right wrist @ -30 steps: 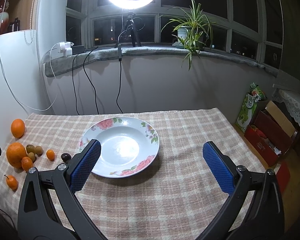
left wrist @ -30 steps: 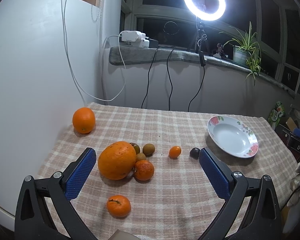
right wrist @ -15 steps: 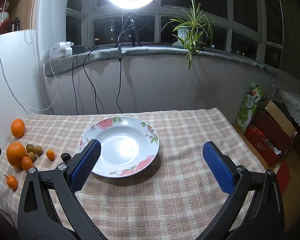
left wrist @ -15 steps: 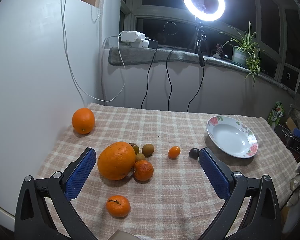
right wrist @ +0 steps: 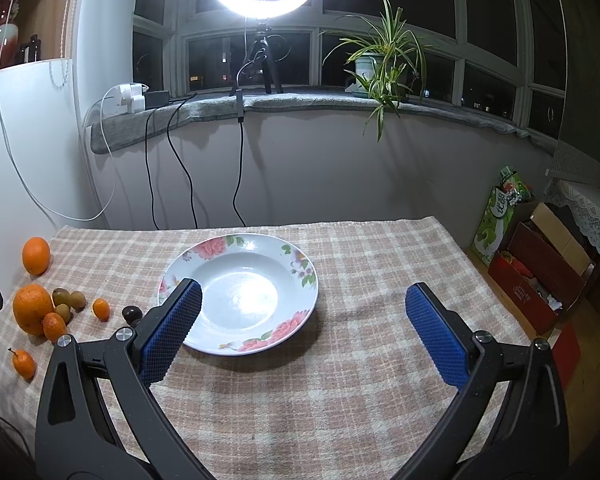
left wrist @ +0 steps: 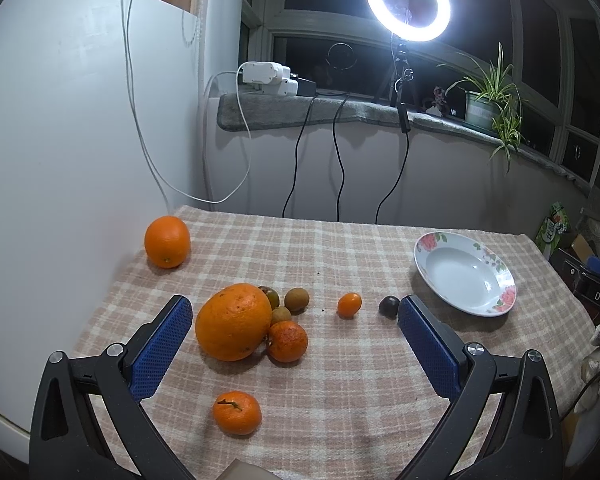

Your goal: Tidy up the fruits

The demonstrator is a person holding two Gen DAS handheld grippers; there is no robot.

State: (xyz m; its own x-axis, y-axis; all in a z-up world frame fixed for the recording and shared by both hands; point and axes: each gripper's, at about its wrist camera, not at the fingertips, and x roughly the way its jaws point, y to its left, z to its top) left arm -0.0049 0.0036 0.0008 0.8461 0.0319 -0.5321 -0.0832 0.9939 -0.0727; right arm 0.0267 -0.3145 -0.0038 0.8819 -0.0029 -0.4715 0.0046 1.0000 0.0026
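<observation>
In the left wrist view a large orange (left wrist: 233,322) lies on the checked cloth with a small mandarin (left wrist: 287,341) and several small brown-green fruits (left wrist: 296,299) touching it. Another mandarin (left wrist: 237,412) lies nearer, a round orange (left wrist: 167,241) far left, a kumquat (left wrist: 349,304) and a dark fruit (left wrist: 389,306) to the right. My left gripper (left wrist: 294,342) is open above the cluster. A white flowered plate (right wrist: 239,291) is empty; it also shows in the left wrist view (left wrist: 464,273). My right gripper (right wrist: 304,330) is open and empty in front of the plate.
A white wall panel (left wrist: 60,160) borders the table's left side. Cables (left wrist: 340,160) hang from the window ledge behind the table. A ring light (left wrist: 407,0) and a potted plant (right wrist: 374,64) stand on the ledge. Boxes (right wrist: 540,268) sit on the floor at right.
</observation>
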